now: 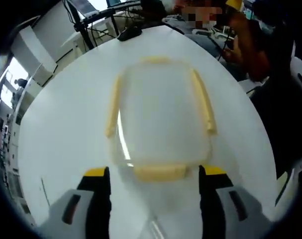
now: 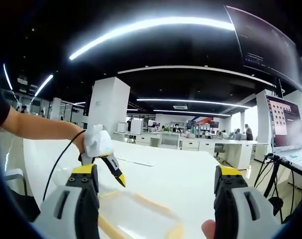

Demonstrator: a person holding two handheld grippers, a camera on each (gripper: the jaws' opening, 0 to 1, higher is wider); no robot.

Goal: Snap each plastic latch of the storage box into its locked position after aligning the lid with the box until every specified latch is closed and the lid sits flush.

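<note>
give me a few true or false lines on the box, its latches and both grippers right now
1. The storage box sits on a white table. True.
2. Its latches are red. False: they are pale yellow.
3. The left gripper is shut on the near latch. False: its jaws stand open, either side of that latch.
4. The right gripper is open with nothing between its jaws. True.
5. The box is opaque black. False: it is clear plastic.

Bare white table [image 1: 66,129] all around the storage box [image 1: 160,117].
</note>
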